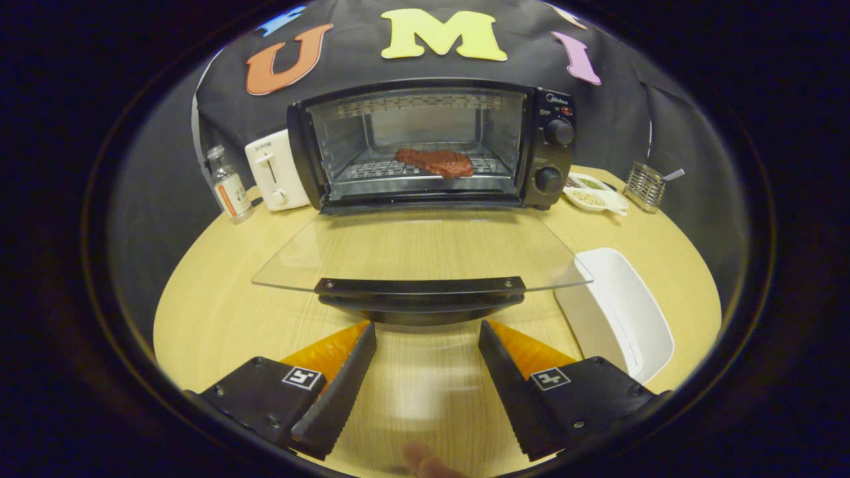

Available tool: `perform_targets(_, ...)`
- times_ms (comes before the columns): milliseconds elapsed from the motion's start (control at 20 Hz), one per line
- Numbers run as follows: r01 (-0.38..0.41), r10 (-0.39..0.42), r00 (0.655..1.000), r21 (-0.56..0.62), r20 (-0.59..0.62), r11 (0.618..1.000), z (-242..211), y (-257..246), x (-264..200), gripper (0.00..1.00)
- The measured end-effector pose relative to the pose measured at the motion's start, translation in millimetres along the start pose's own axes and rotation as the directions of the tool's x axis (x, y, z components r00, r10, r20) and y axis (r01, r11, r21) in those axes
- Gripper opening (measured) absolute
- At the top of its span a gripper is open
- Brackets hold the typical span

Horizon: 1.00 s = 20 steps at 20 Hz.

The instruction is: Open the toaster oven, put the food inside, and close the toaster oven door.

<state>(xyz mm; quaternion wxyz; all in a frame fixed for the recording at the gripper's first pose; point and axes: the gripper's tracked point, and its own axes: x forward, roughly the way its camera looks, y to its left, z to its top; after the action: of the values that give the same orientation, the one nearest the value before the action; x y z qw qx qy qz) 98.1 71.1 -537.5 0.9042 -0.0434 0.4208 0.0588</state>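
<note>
The gripper [427,332] has its fingers spread wide apart with nothing between them but bare wooden table [219,305]; a fingertip [425,459] of the person shows at the base of the gap; just ahead of the fingers sits the dark handle [420,292] of the oven door [418,249], which lies folded fully down and flat, its glass pane showing the table through it; the fingers stop just short of the handle and do not touch it. Beyond the door stands the toaster oven [431,143], open, with two knobs [554,156] on its right-hand panel; the food [435,162], a reddish-brown slab of meat, rests on the wire rack [372,170] inside the oven. Beside the right finger and the door's right corner lies a white tray [624,312]. Left of the oven stand a white toaster [275,170] and a small bottle [228,184]; to its right are a dish [594,194] with small bits of food and a wire holder [645,186].
</note>
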Motion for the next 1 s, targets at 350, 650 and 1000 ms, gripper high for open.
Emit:
perform_targets(350,0.005,-0.004,1.0,-0.018,0.027,1.0,12,0,3,0.99)
perform_targets(650,0.033,-0.031,0.996,-0.019,0.078,0.999,39,-8,-5,0.99)
perform_targets(1000,0.072,-0.059,0.984,-0.076,0.166,0.994,83,-13,-13,0.99)
